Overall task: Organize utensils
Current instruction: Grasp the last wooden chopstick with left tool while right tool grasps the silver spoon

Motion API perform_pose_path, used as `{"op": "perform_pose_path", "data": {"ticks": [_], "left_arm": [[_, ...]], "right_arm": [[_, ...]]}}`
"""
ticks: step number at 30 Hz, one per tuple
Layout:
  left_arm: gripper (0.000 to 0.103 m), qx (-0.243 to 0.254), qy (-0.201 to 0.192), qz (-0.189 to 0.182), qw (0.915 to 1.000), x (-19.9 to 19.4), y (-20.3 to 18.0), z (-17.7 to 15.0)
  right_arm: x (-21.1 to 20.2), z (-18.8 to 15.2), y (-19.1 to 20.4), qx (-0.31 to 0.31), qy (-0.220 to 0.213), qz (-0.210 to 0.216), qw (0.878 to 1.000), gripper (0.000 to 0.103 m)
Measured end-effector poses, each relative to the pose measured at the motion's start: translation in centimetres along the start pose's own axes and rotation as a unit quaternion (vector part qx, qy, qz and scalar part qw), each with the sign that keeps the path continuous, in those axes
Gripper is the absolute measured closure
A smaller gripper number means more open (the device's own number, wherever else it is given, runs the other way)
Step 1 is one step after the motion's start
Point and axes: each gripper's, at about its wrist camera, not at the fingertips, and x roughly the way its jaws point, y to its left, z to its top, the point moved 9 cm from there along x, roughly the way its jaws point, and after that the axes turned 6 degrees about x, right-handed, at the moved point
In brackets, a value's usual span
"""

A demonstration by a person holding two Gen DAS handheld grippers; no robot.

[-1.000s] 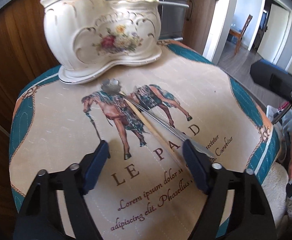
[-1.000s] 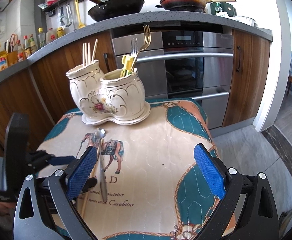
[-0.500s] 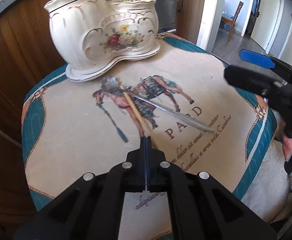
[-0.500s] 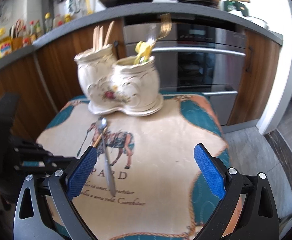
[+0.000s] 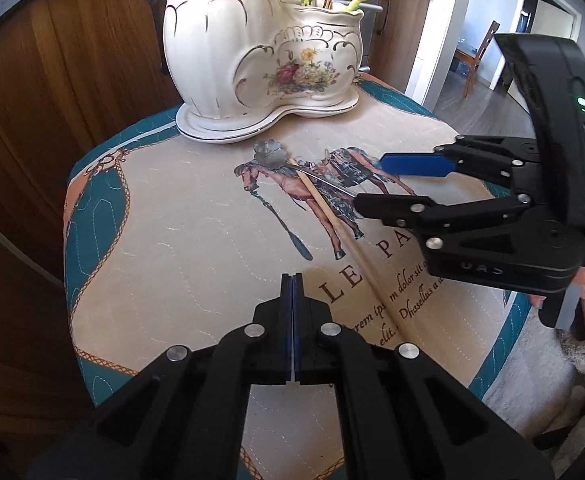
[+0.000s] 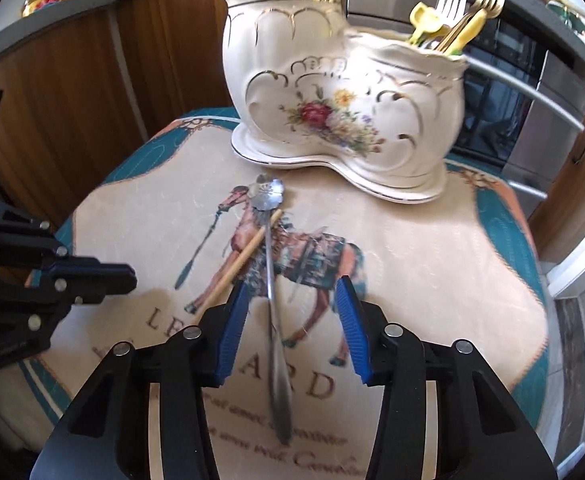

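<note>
I had the bench (image 5: 140,216) under its horse-print cloth in both views, and I took the ceramic holder (image 5: 260,60) at its far end as my landmark; forks already stood in its lower cup. In front of the holder lay a metal spoon (image 6: 270,264), bowl nearest the base, with a wooden chopstick (image 6: 236,268) crossing under its handle.

A second earlier my left claw (image 5: 292,280) had been spread over the chopstick. By now it had pulled back from the holder with its jaws pressed flat together, and it held nothing; the chopstick was still on the cloth beside it. The right claw (image 6: 290,308), which had hung well back from the holder, had come forward and down, jaws part-open on either side of the spoon handle, not yet gripping. I judged the spoon would go first, into the holder, with the chopstick left for later.
</note>
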Motion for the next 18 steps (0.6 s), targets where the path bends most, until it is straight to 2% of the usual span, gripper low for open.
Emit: {"op": "perform_pose_path", "data": {"ticks": [2,4,8,11,16,18], "left_arm": [[0.103,0.000,-0.002,-0.002,1.0000,-0.1,0.1,-0.1],[0.103,0.000,-0.004,-0.003,1.0000,-0.3,0.0,0.0],[0.103,0.000,-0.006,-0.007,1.0000,-0.7,0.1,0.0],[0.103,-0.003,-0.007,-0.012,0.9999,-0.8,0.1,0.0],[0.103,-0.009,-0.005,-0.031,0.9995,-0.8,-0.8,0.4],[0.096,-0.006,0.000,-0.034,0.9994,-0.5,-1.6,0.5]], "right_arm": [[0.6,0.4,0.3,0.002,0.005,0.007,1.000,0.063],[1.3,0.7,0.6,-0.010,0.009,-0.004,1.000,0.072],[2.1,1.1,1.2,-0.022,0.024,0.001,0.999,0.081],[2.2,1.1,1.6,-0.022,0.033,0.018,0.999,0.099],[0.6,1.0,1.6,-0.011,0.004,0.021,1.000,0.099],[-0.5,1.0,1.1,0.000,-0.014,0.022,1.000,0.099]]}}
